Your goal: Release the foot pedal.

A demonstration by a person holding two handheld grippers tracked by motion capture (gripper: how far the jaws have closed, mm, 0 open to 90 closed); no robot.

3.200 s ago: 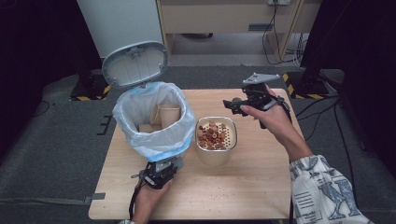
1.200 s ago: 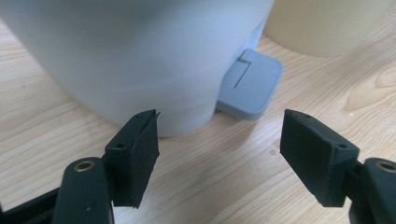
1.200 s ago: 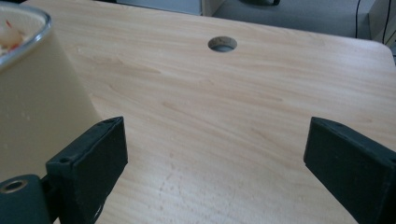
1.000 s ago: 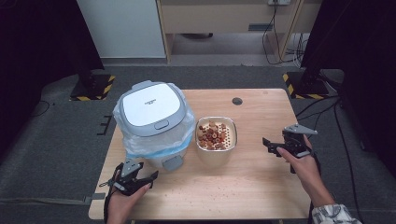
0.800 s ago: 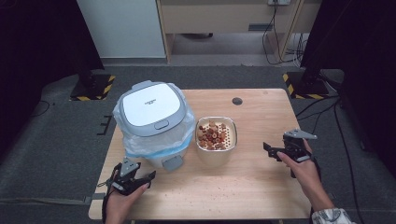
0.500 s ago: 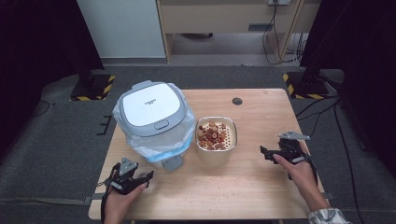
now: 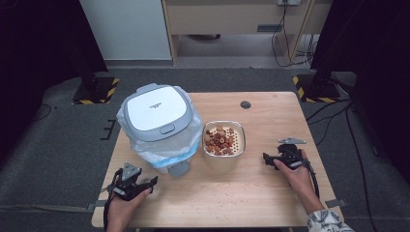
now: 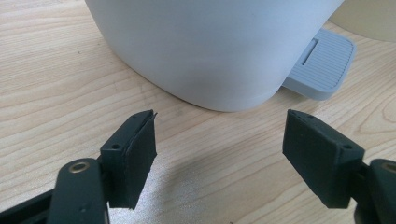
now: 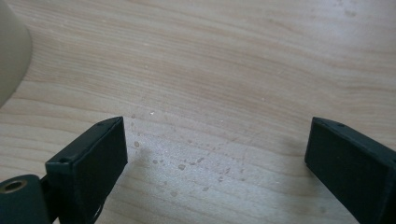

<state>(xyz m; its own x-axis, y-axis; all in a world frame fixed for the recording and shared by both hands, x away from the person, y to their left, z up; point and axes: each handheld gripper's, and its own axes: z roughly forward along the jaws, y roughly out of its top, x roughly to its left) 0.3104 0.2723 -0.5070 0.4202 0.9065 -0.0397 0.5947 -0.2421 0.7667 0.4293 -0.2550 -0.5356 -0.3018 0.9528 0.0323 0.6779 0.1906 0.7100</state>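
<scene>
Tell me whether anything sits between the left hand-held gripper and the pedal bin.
Nothing visible does. The left hand-held gripper, jaws open, faces the pedal bin across bare table. The foot pedal juts out to one side.

I counted one lidded bin [image 7: 158, 126], one bowl [image 7: 224, 142] of perhaps twenty-odd snack pieces [image 7: 220, 140], and two grippers.

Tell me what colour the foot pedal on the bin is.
The foot pedal is light grey with fine ribs, clearest in the left gripper view, jutting from the white bin.

Both claws [image 7: 153, 181] [image 7: 265, 157] wide open.
</scene>
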